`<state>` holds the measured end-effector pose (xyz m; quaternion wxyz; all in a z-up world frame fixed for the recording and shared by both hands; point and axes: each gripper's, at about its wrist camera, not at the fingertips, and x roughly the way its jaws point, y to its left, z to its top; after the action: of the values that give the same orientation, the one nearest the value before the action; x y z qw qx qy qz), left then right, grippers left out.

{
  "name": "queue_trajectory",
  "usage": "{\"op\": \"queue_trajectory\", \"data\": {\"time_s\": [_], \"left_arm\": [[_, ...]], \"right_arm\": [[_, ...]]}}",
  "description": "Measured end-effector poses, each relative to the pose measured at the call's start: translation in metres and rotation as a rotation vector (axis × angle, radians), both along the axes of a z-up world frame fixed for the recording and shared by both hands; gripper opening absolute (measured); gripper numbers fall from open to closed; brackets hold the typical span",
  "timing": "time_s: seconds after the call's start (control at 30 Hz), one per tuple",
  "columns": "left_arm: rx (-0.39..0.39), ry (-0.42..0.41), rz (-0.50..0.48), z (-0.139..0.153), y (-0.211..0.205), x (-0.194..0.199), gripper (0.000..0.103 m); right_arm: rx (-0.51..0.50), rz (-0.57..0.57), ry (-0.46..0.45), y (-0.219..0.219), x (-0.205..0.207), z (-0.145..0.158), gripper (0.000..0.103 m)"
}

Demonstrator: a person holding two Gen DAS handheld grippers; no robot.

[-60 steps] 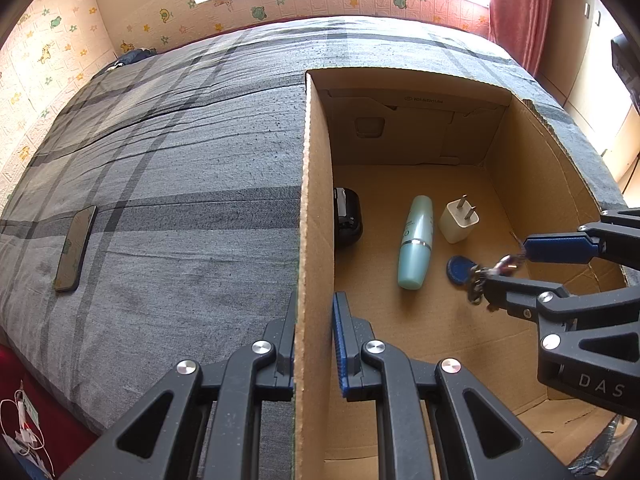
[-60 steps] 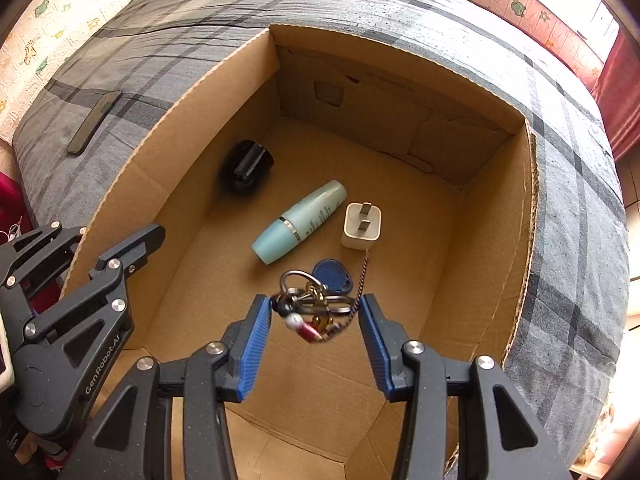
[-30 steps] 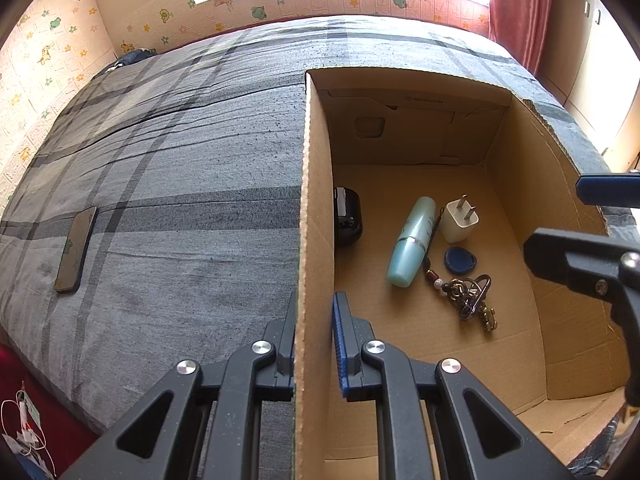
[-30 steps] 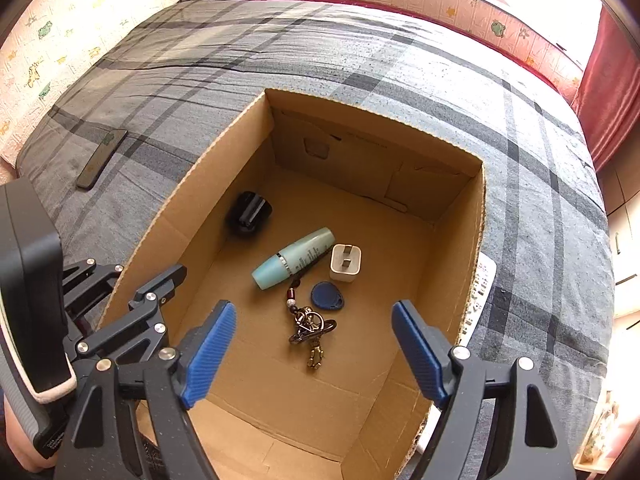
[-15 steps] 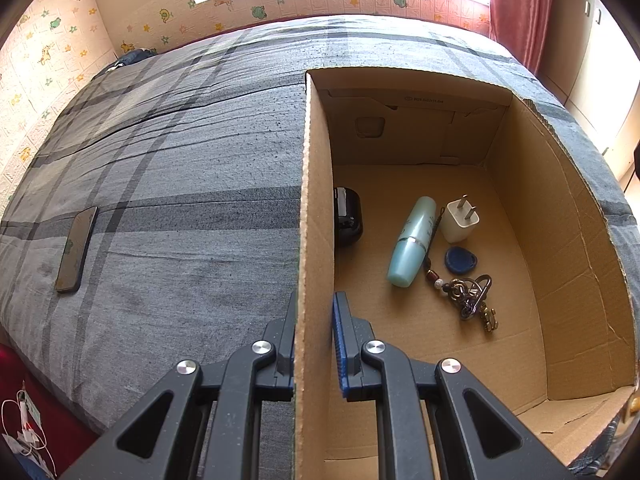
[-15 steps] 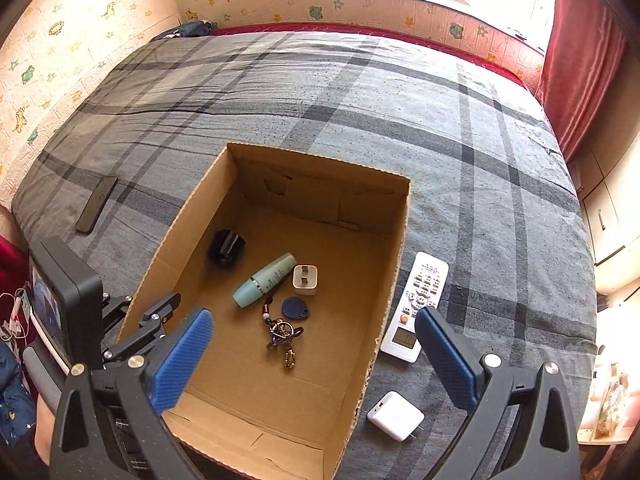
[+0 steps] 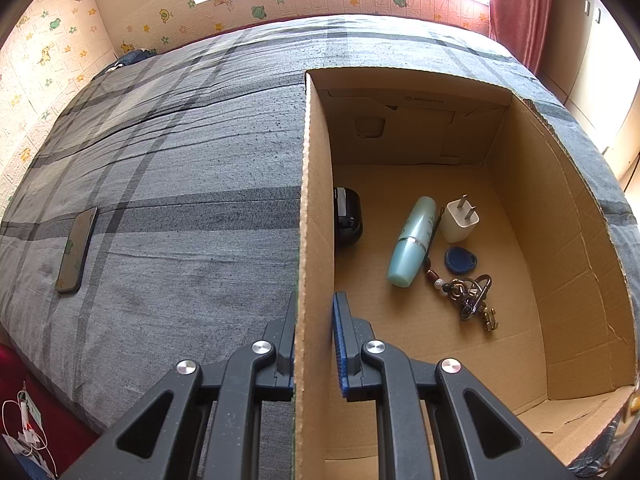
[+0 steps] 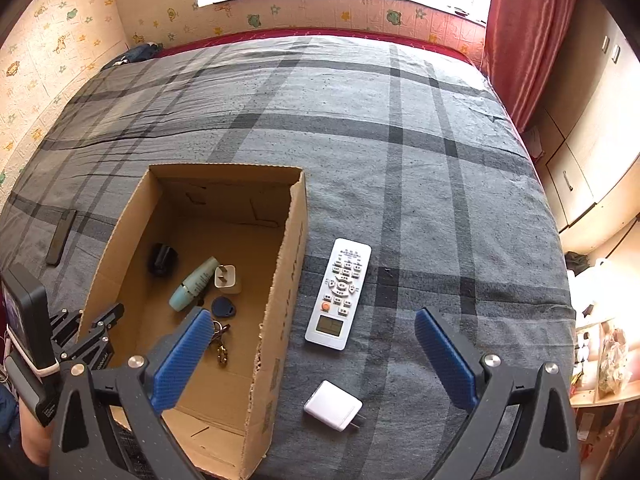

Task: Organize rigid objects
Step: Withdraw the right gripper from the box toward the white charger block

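Observation:
An open cardboard box [image 8: 292,264] sits on the bed. Inside it lie a teal bottle [image 7: 412,240], a white plug adapter [image 7: 460,220], a blue key fob [image 7: 461,260], a bunch of keys [image 7: 472,300] and a black round object [image 7: 348,216]. My left gripper [image 7: 314,344] is shut on the box's left wall [image 7: 314,208]; it also shows in the right wrist view, left gripper [image 8: 100,320]. My right gripper [image 8: 316,354] hangs wide open and empty above a white remote control [image 8: 340,292] and a white charger [image 8: 333,405], both on the blanket right of the box.
A dark phone [image 7: 76,250] lies on the grey plaid blanket [image 8: 400,140] left of the box. The bed's right edge meets cupboards [image 8: 588,152] and a red curtain [image 8: 524,40]. Cluttered shelves [image 8: 600,364] stand at the lower right.
My right gripper has risen and swung right, out of the box and out of the left wrist view, opening wider. The keys lie on the box floor. The left gripper kept still.

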<state>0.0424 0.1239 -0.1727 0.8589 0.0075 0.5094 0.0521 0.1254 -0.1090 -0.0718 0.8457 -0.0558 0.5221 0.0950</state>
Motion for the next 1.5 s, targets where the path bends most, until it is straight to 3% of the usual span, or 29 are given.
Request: {"op": "queue_trajectory", "data": {"time_s": [0.8, 1.2, 1.5], "left_arm": [[-0.001, 0.001, 0.001, 0.0, -0.001, 0.001, 0.015], [0.001, 0.0, 0.0, 0.0, -0.001, 0.0, 0.015], [-0.001, 0.001, 0.0, 0.0, -0.001, 0.0, 0.015]], "right_arm": [[0.003, -0.064, 0.078, -0.058, -0.036, -0.062, 0.103], [-0.007, -0.003, 0.134, -0.057, -0.044, -0.098, 0.103], [-0.029, 0.161, 0.197, -0.046, -0.046, -0.121, 0.103]]}}
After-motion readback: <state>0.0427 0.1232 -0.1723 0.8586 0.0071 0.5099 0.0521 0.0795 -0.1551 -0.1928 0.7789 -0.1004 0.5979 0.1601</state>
